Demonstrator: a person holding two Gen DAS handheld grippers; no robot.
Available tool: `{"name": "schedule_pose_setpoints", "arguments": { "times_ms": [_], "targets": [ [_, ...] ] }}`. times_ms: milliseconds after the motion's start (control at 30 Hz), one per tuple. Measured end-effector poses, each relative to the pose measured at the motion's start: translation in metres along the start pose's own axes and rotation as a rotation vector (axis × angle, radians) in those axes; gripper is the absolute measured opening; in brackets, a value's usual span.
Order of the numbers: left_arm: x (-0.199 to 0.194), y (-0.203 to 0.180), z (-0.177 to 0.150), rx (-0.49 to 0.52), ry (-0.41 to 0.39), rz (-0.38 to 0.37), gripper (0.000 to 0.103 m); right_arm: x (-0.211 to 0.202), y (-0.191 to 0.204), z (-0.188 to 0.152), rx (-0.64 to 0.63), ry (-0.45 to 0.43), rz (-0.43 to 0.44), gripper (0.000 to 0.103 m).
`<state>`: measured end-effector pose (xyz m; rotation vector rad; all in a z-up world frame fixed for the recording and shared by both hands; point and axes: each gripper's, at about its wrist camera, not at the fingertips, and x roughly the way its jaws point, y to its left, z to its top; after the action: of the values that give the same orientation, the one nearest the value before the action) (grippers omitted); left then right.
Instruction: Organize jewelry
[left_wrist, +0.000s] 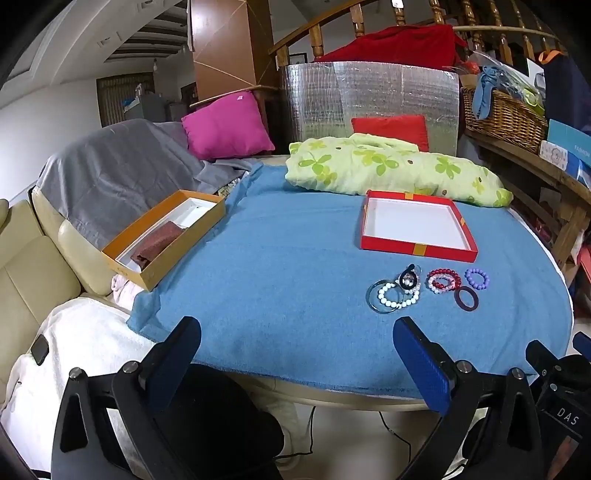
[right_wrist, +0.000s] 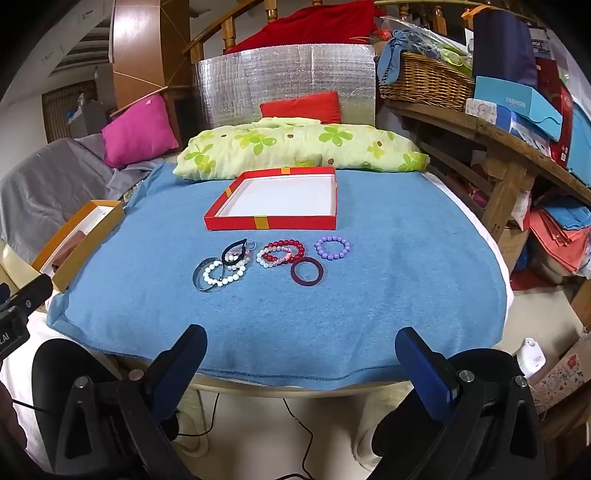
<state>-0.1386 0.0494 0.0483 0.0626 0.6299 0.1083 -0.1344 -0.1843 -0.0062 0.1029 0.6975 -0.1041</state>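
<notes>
Several bracelets lie in a row on the blue cloth (right_wrist: 369, 295): a white bead bracelet (right_wrist: 222, 274) over a clear bangle, a black band (right_wrist: 233, 251), a red bead bracelet (right_wrist: 286, 248), a dark purple ring (right_wrist: 307, 272) and a lilac bead bracelet (right_wrist: 332, 247). Behind them sits an empty red tray (right_wrist: 271, 223) with a white floor. They also show in the left wrist view: the tray (left_wrist: 417, 246), white bracelet (left_wrist: 397, 295), lilac bracelet (left_wrist: 477, 277). My left gripper (left_wrist: 297, 360) and right gripper (right_wrist: 301, 356) are open and empty at the table's near edge.
An orange box (left_wrist: 162, 240) holding a brown cloth lies at the left edge. A green flowered bundle (right_wrist: 295, 147) lies behind the tray. A sofa with grey cover and pink cushion (left_wrist: 227, 125) is at left. A wooden shelf with a basket (right_wrist: 424, 81) stands at right.
</notes>
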Motion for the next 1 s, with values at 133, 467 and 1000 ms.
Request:
{"name": "schedule_pose_setpoints", "arguments": {
  "times_ms": [133,467,1000],
  "targets": [
    [-0.0006,0.0001,0.0004,-0.001,0.001,-0.002,0.103,0.0007,0.0017,0.0003,0.0,-0.002,-0.001,0.103],
    [0.0005,0.0016,0.0006,-0.007,0.003,-0.005,0.103,-0.0018,0.003,0.0018,-0.001,-0.004,0.0,0.103],
    [0.0023,0.0007,0.0007,-0.002,0.008,-0.006,0.103,0.0008,0.0036,0.0048,0.001,0.006,0.004,0.103]
  ]
}}
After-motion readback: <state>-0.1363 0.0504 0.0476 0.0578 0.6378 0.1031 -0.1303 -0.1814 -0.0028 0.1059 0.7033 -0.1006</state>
